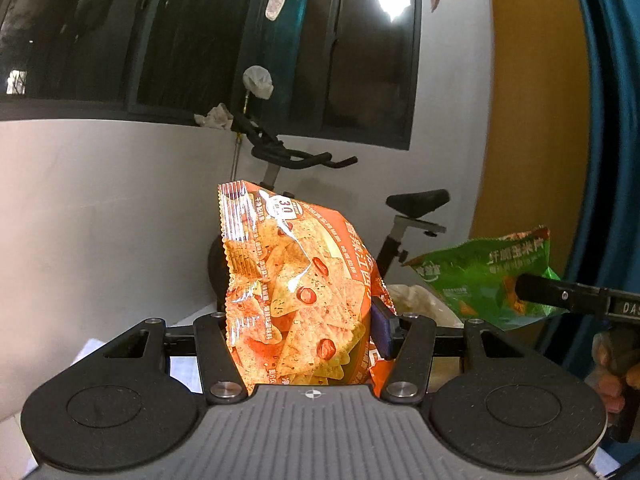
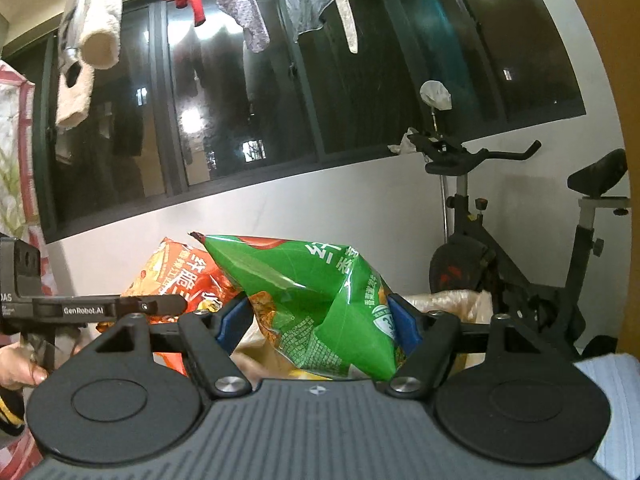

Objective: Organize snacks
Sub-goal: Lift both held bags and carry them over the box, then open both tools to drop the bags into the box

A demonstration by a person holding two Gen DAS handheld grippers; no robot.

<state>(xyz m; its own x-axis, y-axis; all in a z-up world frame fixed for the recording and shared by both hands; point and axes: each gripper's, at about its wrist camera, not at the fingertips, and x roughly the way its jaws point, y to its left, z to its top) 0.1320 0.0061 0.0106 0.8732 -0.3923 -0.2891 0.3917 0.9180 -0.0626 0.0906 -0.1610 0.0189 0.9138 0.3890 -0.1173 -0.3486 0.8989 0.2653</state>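
My left gripper [image 1: 304, 320] is shut on an orange chip bag [image 1: 296, 280] and holds it upright in the air; only its right blue pad shows. The bag also shows in the right wrist view [image 2: 176, 276], at the left behind the left gripper's arm. My right gripper [image 2: 320, 320] is shut on a green chip bag [image 2: 316, 292], pinched between its blue pads and held up. In the left wrist view the green bag [image 1: 484, 276] hangs at the right, with a right gripper finger across it.
An exercise bike [image 2: 500, 248] stands against the white wall [image 1: 100, 208] under dark windows. A crumpled pale plastic bag [image 1: 420, 300] lies below and behind both snack bags. Laundry [image 2: 88, 28] hangs overhead. A teal curtain [image 1: 608, 120] hangs at the right.
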